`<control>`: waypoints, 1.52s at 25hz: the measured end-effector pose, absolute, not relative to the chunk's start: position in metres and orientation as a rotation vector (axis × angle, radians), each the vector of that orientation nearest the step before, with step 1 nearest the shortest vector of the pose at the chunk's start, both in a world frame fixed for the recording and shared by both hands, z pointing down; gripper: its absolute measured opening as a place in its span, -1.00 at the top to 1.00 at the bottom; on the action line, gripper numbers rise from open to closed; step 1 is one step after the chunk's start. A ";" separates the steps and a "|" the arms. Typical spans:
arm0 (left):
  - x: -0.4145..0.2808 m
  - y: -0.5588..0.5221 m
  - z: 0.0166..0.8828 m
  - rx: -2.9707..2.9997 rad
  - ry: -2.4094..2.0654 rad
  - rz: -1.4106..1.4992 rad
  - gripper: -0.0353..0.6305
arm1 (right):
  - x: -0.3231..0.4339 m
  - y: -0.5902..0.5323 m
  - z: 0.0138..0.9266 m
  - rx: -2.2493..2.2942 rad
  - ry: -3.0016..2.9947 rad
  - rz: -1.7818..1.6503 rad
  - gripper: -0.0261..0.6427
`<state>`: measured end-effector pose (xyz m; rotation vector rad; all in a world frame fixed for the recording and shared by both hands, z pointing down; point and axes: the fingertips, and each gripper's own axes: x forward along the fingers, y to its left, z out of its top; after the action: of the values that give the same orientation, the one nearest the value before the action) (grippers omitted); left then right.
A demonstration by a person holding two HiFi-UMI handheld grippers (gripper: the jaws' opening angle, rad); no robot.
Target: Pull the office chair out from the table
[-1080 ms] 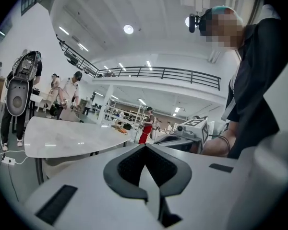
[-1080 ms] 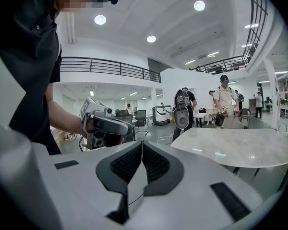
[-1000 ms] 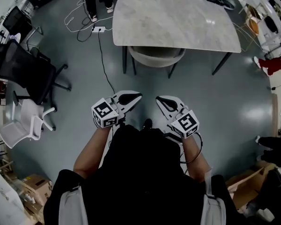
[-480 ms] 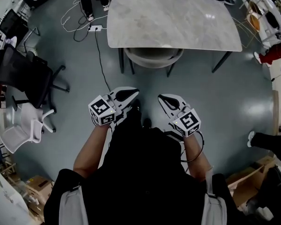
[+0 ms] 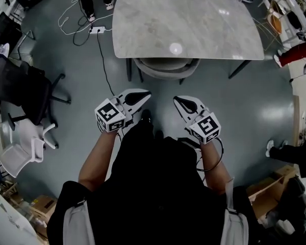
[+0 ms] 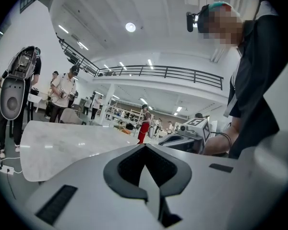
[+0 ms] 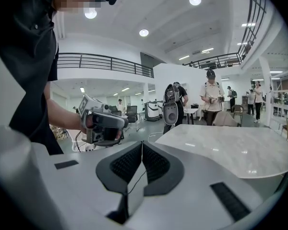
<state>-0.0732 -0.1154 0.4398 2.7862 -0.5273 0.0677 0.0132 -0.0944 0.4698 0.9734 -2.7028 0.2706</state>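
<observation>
A chair with a rounded grey-beige back (image 5: 166, 68) is tucked under the near edge of the marble-topped table (image 5: 186, 24). Only the back's rim and two dark legs show. My left gripper (image 5: 144, 94) and right gripper (image 5: 177, 100) are held side by side in front of me. They point toward the chair, a short stretch of floor away from it. Both are shut with nothing between the jaws. The left gripper view shows its closed tips (image 6: 144, 145) against the tabletop (image 6: 72, 147). In the right gripper view the closed tips (image 7: 142, 143) sit before the tabletop (image 7: 230, 147).
A black office chair (image 5: 20, 88) and a white chair (image 5: 23, 147) stand at the left. A power strip (image 5: 96, 29) with a cable lies on the floor left of the table. Cardboard boxes (image 5: 268, 188) sit at lower right. People stand beyond the table (image 7: 212, 102).
I have stepped forward with both grippers. The stretch of floor between their tips and the tucked chair has shrunk. Both stay shut.
</observation>
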 end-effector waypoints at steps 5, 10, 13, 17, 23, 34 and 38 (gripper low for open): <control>-0.085 -0.161 0.438 2.799 -0.484 0.047 0.86 | 0.001 -0.143 0.464 1.009 -2.685 0.273 0.87; -0.088 -0.190 0.441 2.843 -0.413 0.082 0.86 | -0.010 -0.177 0.460 1.046 -2.651 0.269 0.87; -0.087 -0.204 0.439 2.834 -0.376 0.093 0.86 | -0.013 -0.193 0.458 1.062 -2.638 0.275 0.87; -0.081 -0.220 0.441 2.819 -0.359 0.083 0.86 | -0.011 -0.206 0.465 1.046 -2.619 0.292 0.87; -0.065 -0.240 0.466 2.834 -0.375 0.187 0.86 | 0.004 -0.226 0.477 0.984 -2.646 0.329 0.87; -0.015 -0.276 0.498 2.867 -0.418 0.493 0.86 | 0.028 -0.261 0.507 0.722 -2.568 0.224 0.87; 0.005 -0.279 0.515 2.891 -0.410 0.693 0.86 | 0.034 -0.265 0.529 0.641 -2.503 0.197 0.87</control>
<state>0.0046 -0.2790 0.5149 2.8913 -0.4105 0.6932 0.0337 -0.2653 0.5290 0.6411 -2.5033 0.1972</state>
